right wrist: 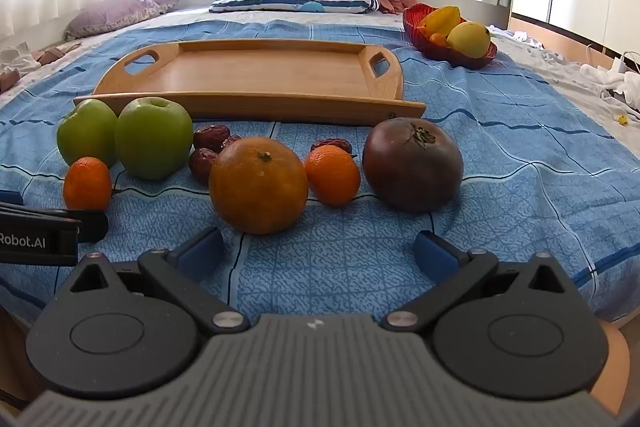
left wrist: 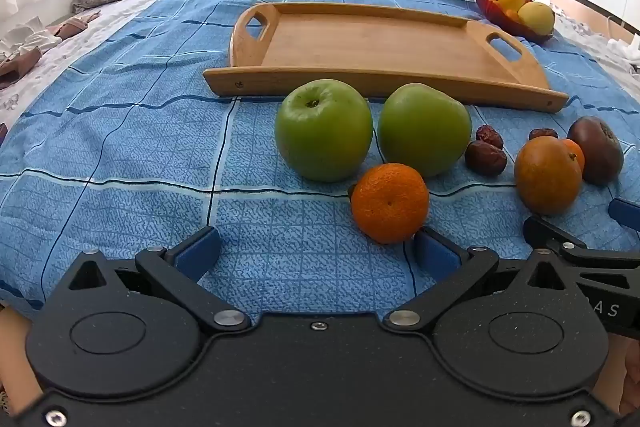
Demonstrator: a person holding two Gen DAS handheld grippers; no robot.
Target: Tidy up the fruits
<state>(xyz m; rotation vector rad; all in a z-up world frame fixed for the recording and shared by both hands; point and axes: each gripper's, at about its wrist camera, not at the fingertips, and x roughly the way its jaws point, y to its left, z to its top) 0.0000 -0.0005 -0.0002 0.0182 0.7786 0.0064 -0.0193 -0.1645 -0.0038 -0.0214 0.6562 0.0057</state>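
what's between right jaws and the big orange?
Only bare blue bedspread, shown in the right wrist view. The right gripper is open before the big orange.

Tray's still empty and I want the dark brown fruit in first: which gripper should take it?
Right, probably. The dark brown fruit lies just ahead of the open right gripper, slightly to its right. For the left gripper it sits far right, behind the large orange.

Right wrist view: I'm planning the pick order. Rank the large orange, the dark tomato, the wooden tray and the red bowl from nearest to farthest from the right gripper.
From the right gripper:
1. Large orange, just ahead, left of centre.
2. Dark tomato, ahead right.
3. Wooden tray, behind the fruit.
4. Red bowl, far right.
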